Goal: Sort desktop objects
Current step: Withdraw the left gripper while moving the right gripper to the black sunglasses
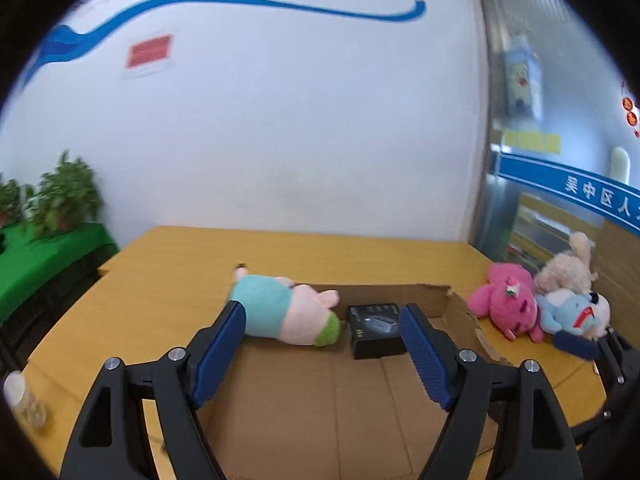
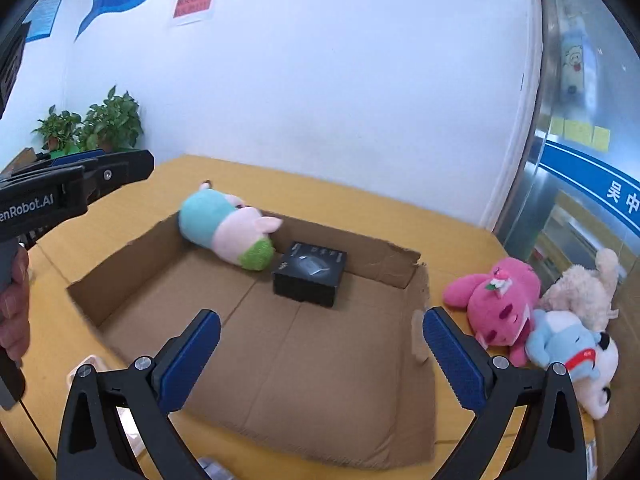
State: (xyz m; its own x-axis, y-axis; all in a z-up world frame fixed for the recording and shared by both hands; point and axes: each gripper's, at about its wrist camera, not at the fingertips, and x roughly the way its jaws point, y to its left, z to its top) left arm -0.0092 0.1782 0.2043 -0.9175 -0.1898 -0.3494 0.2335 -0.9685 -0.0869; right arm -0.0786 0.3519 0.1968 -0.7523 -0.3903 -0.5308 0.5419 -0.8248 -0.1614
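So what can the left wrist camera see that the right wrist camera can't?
Only the left wrist view shows the clear jar at the table edge and the right gripper. Only the right wrist view shows the left gripper from the side and the person's hand. Both show the cardboard box, pig plush, black box and pink plush.

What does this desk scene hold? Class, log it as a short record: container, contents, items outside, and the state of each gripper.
container: shallow cardboard box, open top, on the yellow table
contents: pig plush at far wall; black box beside it
outside: pink plush, cream plush, blue-and-white plush, right of the box
left gripper: open, empty
right gripper: open, empty
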